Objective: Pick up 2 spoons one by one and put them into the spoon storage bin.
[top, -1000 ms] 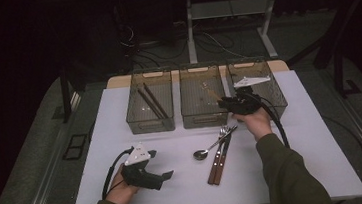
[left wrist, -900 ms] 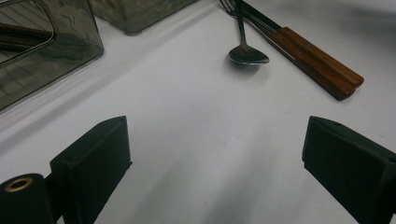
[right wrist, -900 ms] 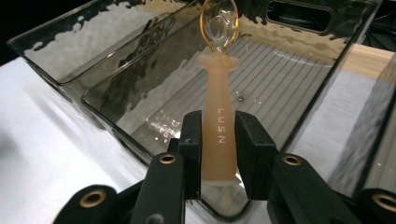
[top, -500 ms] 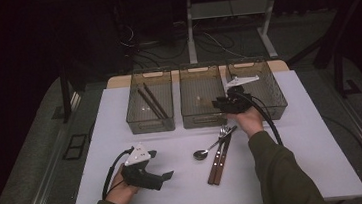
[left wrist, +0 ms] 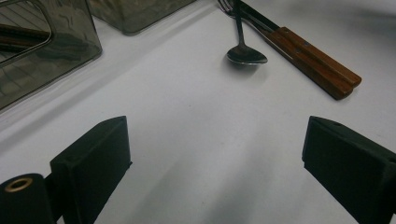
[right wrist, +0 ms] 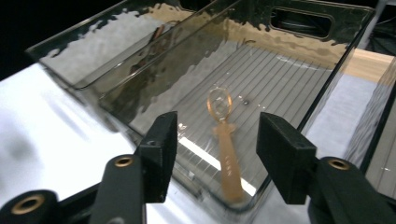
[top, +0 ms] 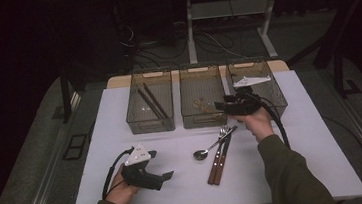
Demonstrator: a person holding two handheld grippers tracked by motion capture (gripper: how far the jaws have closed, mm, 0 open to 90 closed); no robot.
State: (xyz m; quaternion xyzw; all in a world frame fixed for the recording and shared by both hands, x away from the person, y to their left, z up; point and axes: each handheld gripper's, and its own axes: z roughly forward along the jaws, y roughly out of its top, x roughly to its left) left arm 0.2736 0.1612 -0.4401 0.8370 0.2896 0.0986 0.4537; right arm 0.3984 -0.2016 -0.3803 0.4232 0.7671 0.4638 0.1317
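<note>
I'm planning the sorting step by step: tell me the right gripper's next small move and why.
Probably draw the right gripper back toward the metal spoon: its jaws stand open and empty over the middle bin, the wooden spoon already lies inside, and cutlery waits on the table.

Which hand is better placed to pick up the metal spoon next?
Left, probably: its tongs stand open, empty, facing the metal spoon. The right tongs, also open, point into the middle bin.

No readable text, label, brand or number anywhere
</note>
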